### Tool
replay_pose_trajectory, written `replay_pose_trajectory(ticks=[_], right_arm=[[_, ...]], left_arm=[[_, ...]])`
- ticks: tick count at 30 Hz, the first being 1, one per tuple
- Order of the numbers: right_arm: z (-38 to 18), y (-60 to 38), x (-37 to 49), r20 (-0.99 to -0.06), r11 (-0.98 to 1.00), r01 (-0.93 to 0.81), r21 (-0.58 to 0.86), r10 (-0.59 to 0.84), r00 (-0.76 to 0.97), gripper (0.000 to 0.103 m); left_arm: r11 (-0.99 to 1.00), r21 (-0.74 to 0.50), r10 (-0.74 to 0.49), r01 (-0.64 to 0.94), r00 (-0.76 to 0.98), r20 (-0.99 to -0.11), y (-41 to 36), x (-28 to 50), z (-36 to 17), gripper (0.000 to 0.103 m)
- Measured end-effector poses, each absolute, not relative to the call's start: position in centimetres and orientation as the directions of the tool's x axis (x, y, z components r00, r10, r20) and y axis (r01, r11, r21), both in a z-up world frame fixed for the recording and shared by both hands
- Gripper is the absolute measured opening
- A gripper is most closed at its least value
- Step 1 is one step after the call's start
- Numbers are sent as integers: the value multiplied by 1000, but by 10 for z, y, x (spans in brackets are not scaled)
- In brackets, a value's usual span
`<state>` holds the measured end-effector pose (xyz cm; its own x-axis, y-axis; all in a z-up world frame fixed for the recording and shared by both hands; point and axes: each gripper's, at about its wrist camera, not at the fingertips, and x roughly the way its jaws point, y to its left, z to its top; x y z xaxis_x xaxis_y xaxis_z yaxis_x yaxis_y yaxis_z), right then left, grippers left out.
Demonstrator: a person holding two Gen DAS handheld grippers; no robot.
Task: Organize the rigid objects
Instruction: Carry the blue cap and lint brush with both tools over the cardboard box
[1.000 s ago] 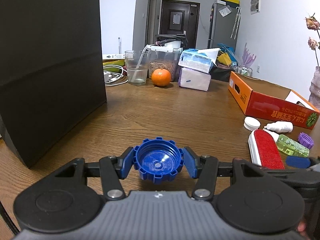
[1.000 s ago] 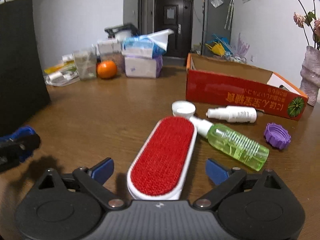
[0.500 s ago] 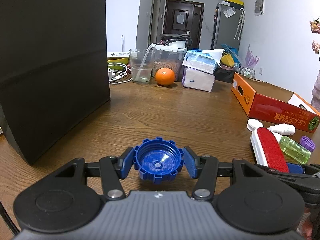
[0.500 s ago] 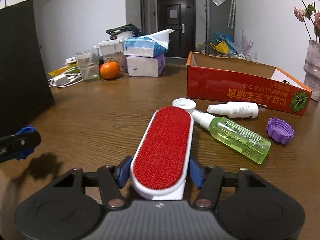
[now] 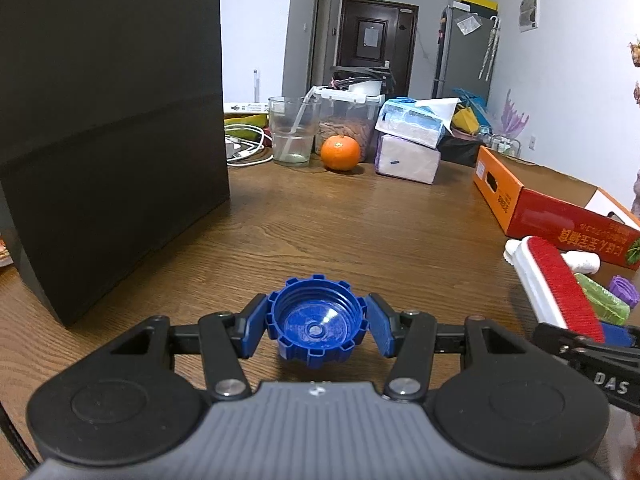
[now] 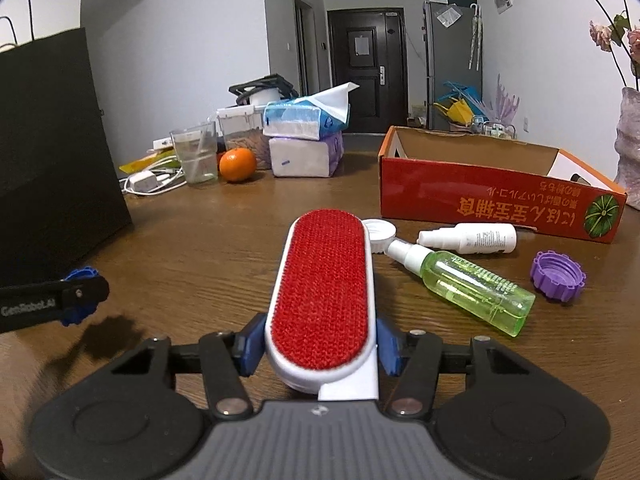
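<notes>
On the wooden table, right gripper has just closed on the red-bristled white plastic lint brush, left gripper clamps the blue ribbed plastic cap, so both look ready for boxing

An orange sits on the wooden table at about eleven o'clock, just beside a clear glass and in front of a lidded plastic container. Two stacked tissue packs stand near twelve o'clock, with white cables and a charger at ten. A tall black bag, or possibly a box, fills the nine o'clock side, while a dark door and grey fridge stand far back.
</notes>
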<state>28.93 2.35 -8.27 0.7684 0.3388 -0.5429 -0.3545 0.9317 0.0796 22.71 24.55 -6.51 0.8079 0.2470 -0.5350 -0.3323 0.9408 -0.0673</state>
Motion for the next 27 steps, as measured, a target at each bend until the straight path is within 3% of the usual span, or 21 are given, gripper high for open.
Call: replay_pose_trajectory(ticks=[27], right_arm=[[-45,-52,300,-428,942,-333,46,319,845,55]], left_arm=[[974,-77,149,-211,864,-481,152,266,-24,54]])
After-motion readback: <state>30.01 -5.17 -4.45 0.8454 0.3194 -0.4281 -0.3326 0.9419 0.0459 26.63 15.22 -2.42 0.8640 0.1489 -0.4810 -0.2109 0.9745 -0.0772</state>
